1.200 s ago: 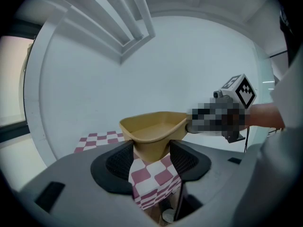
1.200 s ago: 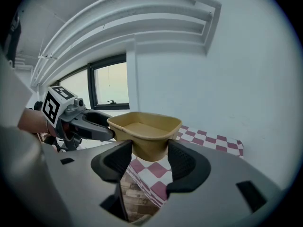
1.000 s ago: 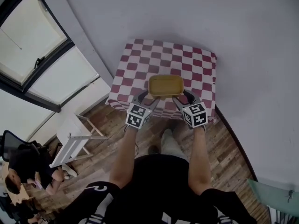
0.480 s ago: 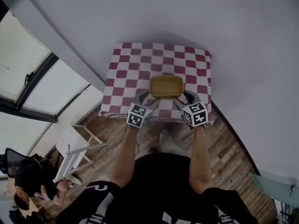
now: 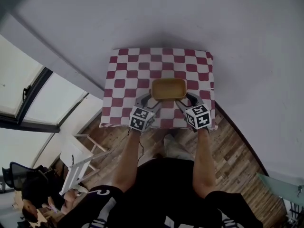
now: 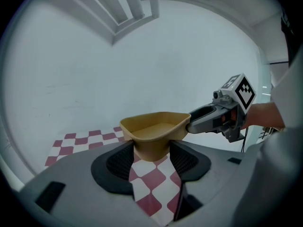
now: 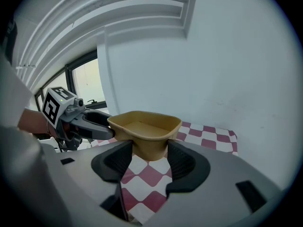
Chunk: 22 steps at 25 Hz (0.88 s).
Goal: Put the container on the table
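Fingers (image 6: 120,162) of the left gripper (image 6: 150,148): black ribbed pads closed onto one short end wall of a shallow mustard-yellow plastic container with rounded corners (image 6: 154,129). The wall is pinched between them, no gap visible. Same gripper sits left of centre in the head view (image 5: 151,99).

Container position: centre of the head view (image 5: 168,89), over the near half of a small rectangular table covered with a red-and-white checked cloth (image 5: 128,70). Both gripper views show checks below the base. My reading is that it hangs a little above the cloth and does not rest on it; the head view alone cannot settle contact.

Right gripper (image 7: 150,152), right of centre in the head view (image 5: 183,99): pads likewise clamped, on the opposite end wall.

Progress, judged: container is over the table, level, held at both ends. Left to do: lower until the base meets the cloth, then open both grippers and draw them back.

Container appearance: one piece, matte, no lid, empty as far as the interior shows. Flat floor, walls flaring outward to a rim wider than the base. No visible bowing under the two-end grip, so it looks rigid. Rim level, not tilted.
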{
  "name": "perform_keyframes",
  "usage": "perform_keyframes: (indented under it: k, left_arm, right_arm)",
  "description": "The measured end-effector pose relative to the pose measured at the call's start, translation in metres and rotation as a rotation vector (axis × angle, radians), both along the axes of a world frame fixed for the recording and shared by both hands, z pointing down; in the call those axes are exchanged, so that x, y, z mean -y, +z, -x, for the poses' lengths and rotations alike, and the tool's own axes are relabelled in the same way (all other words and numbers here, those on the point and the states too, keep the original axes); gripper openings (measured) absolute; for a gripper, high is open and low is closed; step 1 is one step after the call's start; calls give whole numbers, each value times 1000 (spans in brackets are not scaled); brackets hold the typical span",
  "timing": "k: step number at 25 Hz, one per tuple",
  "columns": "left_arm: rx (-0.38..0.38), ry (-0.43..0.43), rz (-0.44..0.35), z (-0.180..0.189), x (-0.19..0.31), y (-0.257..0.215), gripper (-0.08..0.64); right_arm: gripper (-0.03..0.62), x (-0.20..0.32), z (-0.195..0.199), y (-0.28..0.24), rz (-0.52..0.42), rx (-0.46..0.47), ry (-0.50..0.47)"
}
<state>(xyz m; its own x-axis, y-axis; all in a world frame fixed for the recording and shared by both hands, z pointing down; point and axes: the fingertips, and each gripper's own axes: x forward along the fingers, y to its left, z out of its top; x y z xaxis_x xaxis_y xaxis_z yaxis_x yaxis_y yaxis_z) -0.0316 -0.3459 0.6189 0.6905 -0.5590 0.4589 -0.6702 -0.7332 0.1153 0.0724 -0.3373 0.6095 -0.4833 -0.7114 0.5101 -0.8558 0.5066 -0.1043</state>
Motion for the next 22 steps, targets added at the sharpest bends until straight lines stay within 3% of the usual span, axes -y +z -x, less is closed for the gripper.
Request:
perform_keyframes:
  k: [14, 22]
  left_arm:
    - [-10, 0, 60, -4, 33, 18, 250]
    - [-29, -53, 81, -4, 60, 19, 249]
  right_arm:
    - [245, 33, -4, 15, 54, -12, 6]
    - [244, 64, -3, 13, 70, -38, -33]
